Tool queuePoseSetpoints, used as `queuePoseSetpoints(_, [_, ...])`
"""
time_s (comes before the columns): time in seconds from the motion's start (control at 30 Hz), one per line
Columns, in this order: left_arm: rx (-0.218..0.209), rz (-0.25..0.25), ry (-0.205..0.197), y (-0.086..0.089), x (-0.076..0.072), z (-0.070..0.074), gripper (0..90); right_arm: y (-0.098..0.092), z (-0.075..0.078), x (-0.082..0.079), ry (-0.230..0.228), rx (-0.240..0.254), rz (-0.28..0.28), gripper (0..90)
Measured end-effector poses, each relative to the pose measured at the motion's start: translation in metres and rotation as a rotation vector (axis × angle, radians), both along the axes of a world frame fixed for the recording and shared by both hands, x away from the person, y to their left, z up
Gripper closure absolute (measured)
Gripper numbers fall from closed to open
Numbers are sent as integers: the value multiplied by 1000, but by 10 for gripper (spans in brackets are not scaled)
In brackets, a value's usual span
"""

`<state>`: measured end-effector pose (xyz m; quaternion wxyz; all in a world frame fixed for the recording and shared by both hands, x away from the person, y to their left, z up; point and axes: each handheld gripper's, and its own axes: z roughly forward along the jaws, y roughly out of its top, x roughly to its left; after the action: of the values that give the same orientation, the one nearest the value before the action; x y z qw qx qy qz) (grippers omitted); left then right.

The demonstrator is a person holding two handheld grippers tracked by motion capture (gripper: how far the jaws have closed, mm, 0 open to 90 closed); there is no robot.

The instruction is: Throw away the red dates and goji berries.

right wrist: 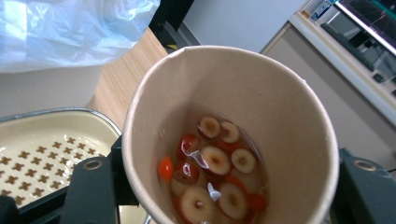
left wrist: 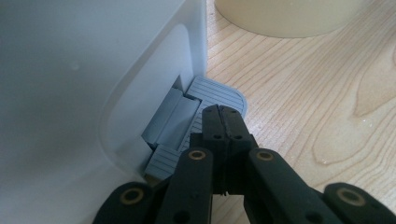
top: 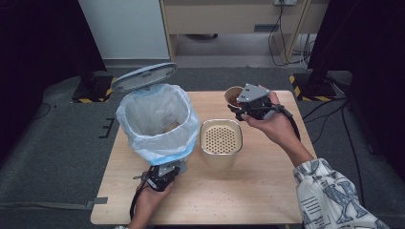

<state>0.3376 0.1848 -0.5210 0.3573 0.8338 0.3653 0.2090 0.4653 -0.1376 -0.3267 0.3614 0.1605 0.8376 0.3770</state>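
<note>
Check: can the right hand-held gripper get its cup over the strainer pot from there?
Probably yes. The right hand-held gripper holds the paper cup just beyond the strainer pot, with nothing between them.

Right gripper (top: 248, 107): held a paper cup (top: 233, 95) above the table's (top: 267, 191) far edge.
Strainer pot (top: 220, 142): sat just below and left of that gripper.
Left gripper (top: 161, 175): rested at the foot of the lined bin (top: 157, 124), jaws closed.
Bin lid (top: 143, 76): stood raised beyond the left gripper.
</note>
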Motion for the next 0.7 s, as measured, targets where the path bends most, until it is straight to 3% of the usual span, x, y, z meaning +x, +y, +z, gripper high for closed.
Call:
queuePoseSetpoints(0.23, [-3, 6, 2, 0, 0, 0, 892, 5, 2, -2, -45, -59, 5, 348])
queuePoseSetpoints(0.7, [-4, 0, 3, 0, 0, 0, 893, 0, 4, 0, -89, -117, 0, 350])
